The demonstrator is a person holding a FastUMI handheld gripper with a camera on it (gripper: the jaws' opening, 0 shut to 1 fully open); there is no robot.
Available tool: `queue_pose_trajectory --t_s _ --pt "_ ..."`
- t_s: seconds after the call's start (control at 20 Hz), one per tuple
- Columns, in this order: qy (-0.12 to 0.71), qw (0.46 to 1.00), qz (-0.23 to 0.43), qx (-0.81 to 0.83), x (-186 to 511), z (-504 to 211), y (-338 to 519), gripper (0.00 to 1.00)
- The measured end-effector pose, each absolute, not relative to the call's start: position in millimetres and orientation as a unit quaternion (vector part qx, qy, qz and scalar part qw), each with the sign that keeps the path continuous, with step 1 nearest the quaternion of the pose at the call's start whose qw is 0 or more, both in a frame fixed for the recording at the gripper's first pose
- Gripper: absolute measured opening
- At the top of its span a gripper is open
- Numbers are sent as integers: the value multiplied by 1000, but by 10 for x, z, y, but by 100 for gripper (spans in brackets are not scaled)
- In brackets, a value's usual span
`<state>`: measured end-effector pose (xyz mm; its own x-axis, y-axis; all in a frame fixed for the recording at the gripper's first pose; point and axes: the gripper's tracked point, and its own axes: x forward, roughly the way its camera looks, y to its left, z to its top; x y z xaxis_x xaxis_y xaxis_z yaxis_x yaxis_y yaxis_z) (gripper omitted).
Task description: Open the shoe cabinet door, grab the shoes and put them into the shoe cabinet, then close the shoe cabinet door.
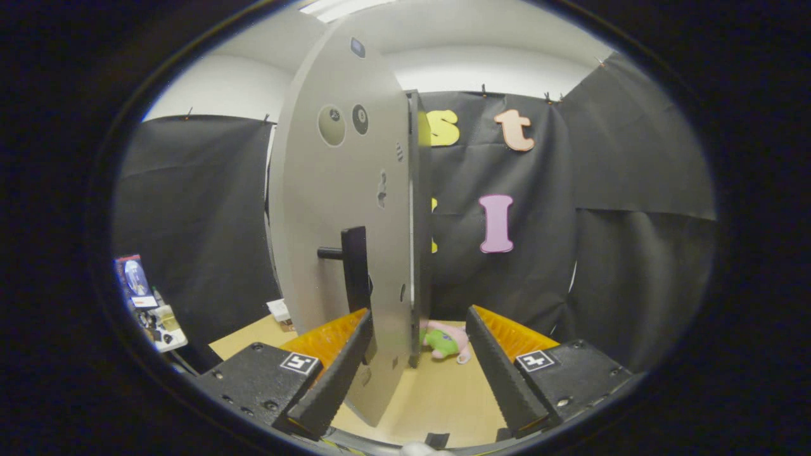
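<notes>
Gripper [418, 354] with its 2 fingers spread apart, holding nothing; the open shoe cabinet door [342, 253] stands edge-on between them, and the shoes [447, 341] lie on the floor [437, 399] just beyond.

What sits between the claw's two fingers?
In the gripper view, the open cabinet door's edge stands there, by the left finger. A plush toy lies on the floor beyond.

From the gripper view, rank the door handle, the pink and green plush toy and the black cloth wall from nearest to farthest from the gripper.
The gripper has its jaws open.
1. Door handle, on the grey door, just above the left jaw.
2. Plush toy, on the floor ahead between the jaws.
3. Cloth wall, behind the toy.
</notes>
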<state>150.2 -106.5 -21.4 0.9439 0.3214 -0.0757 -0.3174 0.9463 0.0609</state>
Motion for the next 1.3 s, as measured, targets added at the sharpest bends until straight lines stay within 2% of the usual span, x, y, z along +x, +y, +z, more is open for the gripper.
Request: queue_pose_trajectory --t_s 0.5,0.8,1.3 --pt "41 989 136 28 1488 -189 -72 98" --pt "62 984 160 43 1729 -273 649 98" --pt "46 991 123 37 1559 -133 888 99"
